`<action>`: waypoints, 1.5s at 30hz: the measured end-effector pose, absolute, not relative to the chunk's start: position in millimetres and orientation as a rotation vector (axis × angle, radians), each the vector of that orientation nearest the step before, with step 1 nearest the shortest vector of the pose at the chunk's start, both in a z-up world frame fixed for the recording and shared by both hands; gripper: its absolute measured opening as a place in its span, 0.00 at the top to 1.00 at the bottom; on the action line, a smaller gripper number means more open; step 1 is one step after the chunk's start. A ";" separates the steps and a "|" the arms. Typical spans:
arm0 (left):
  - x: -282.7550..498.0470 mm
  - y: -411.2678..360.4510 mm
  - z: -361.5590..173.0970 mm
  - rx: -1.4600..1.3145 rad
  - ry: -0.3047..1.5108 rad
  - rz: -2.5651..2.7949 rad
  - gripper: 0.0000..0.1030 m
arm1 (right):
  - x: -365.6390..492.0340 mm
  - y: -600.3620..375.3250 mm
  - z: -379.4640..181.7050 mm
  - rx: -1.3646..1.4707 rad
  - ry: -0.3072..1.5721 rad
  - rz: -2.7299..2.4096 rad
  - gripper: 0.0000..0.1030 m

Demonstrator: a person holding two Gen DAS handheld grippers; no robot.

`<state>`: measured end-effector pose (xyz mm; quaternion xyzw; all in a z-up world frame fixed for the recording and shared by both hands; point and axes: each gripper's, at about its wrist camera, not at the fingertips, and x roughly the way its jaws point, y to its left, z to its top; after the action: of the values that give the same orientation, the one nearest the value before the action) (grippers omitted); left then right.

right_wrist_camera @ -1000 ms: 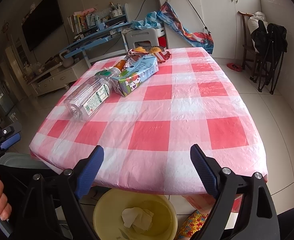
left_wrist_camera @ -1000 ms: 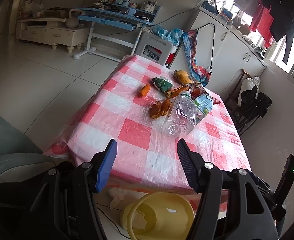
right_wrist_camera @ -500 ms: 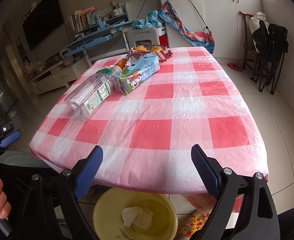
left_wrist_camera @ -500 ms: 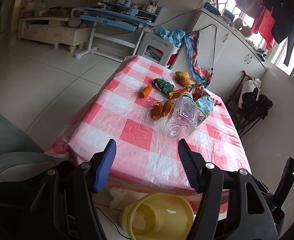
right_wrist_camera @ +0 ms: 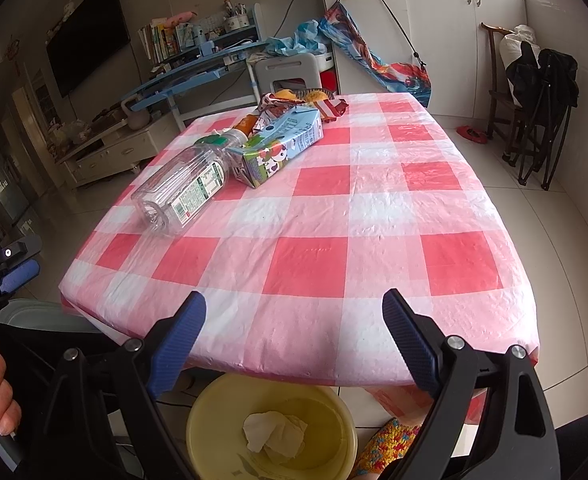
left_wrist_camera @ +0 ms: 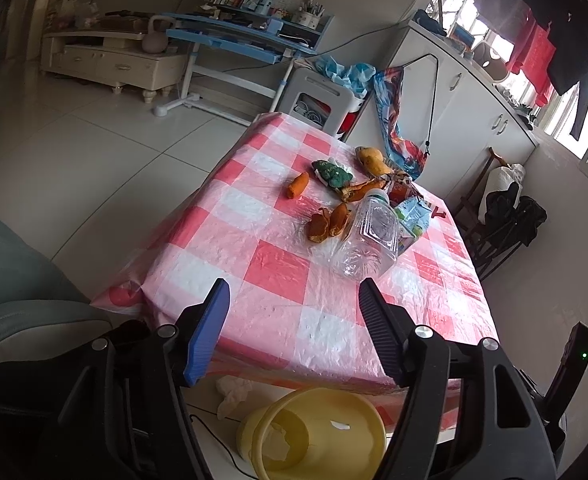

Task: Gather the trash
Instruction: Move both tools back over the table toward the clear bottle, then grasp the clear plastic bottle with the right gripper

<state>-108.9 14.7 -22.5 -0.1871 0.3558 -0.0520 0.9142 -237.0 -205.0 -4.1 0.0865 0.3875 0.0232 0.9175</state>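
A clear plastic bottle [right_wrist_camera: 182, 190] lies on its side on the red-checked table [right_wrist_camera: 334, 248], touching a milk carton [right_wrist_camera: 280, 146]. Beyond them lie orange peels [left_wrist_camera: 328, 222], a green wrapper [left_wrist_camera: 332, 174], a small orange piece [left_wrist_camera: 297, 185] and snack wrappers [right_wrist_camera: 330, 106]. A yellow bin [right_wrist_camera: 270, 428] stands on the floor under the table's near edge with a crumpled tissue [right_wrist_camera: 274, 432] inside. My left gripper [left_wrist_camera: 294, 296] is open and empty over the near left edge. My right gripper [right_wrist_camera: 294, 308] is open and empty over the near edge, above the bin.
A crumpled tissue [left_wrist_camera: 234, 390] lies on the floor beside the bin [left_wrist_camera: 314, 432]. A grey sofa [left_wrist_camera: 10, 280] is on the left. A folded black chair [right_wrist_camera: 542, 92] and white cabinets [right_wrist_camera: 434, 20] stand at the right; a blue desk [left_wrist_camera: 234, 36] is behind.
Both grippers have drawn back slightly and risen a little from the table. Nothing on the table has moved.
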 end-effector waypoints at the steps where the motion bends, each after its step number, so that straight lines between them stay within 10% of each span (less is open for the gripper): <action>1: -108.9 15.6 -22.7 -0.388 0.732 -0.105 0.38 | -236.9 -204.9 -4.1 0.178 0.797 0.048 0.16; 40: -92.9 46.5 -38.7 -0.532 0.751 0.027 0.34 | -81.7 -87.7 -12.2 0.175 0.944 0.179 0.13; 45: -84.0 45.9 -43.5 -0.531 0.781 0.025 0.34 | -84.0 -111.2 -17.5 0.183 0.989 0.248 0.25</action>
<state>-84.0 45.9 -43.5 -0.2556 0.3759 0.0121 0.8906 -84.0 -111.2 -17.5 0.0873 0.4727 0.1186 0.8688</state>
